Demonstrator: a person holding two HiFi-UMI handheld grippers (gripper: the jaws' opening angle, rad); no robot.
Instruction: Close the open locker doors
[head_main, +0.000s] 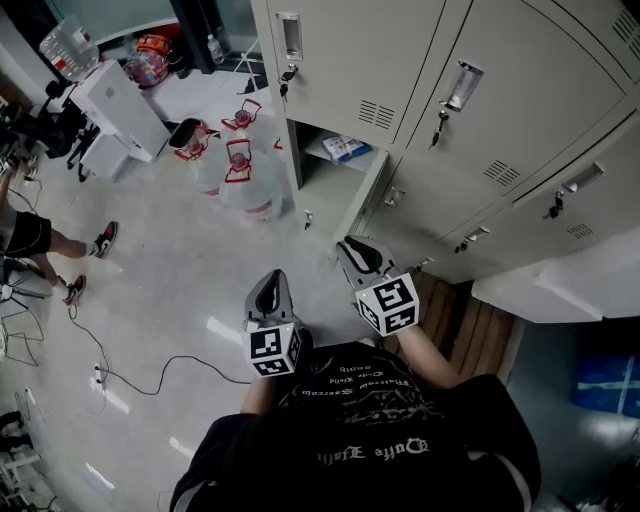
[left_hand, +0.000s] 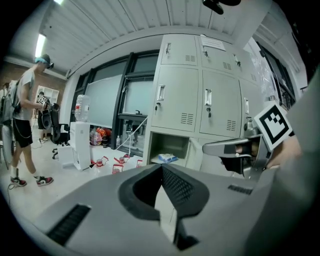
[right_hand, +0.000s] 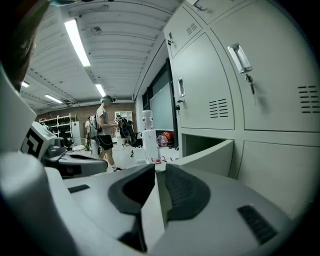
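A bank of grey lockers (head_main: 470, 120) fills the upper right of the head view. One bottom-row compartment (head_main: 325, 165) stands open, with its door (head_main: 365, 195) swung out toward me. A blue and white packet (head_main: 345, 148) lies on the shelf inside. My right gripper (head_main: 352, 250) sits just short of the door's free edge, its jaws a narrow slit apart with nothing between them. In the right gripper view the door (right_hand: 210, 155) lies just ahead to the right. My left gripper (head_main: 268, 290) hangs over the floor, left of the door, tips together and empty. The left gripper view shows the open compartment (left_hand: 167, 147).
Several large water jugs (head_main: 240, 170) stand on the floor left of the open locker, next to a white dispenser (head_main: 120, 110). A person (head_main: 40, 235) stands at the far left. A cable (head_main: 130, 370) trails over the floor. Wooden slats (head_main: 480, 335) lie below the lockers at right.
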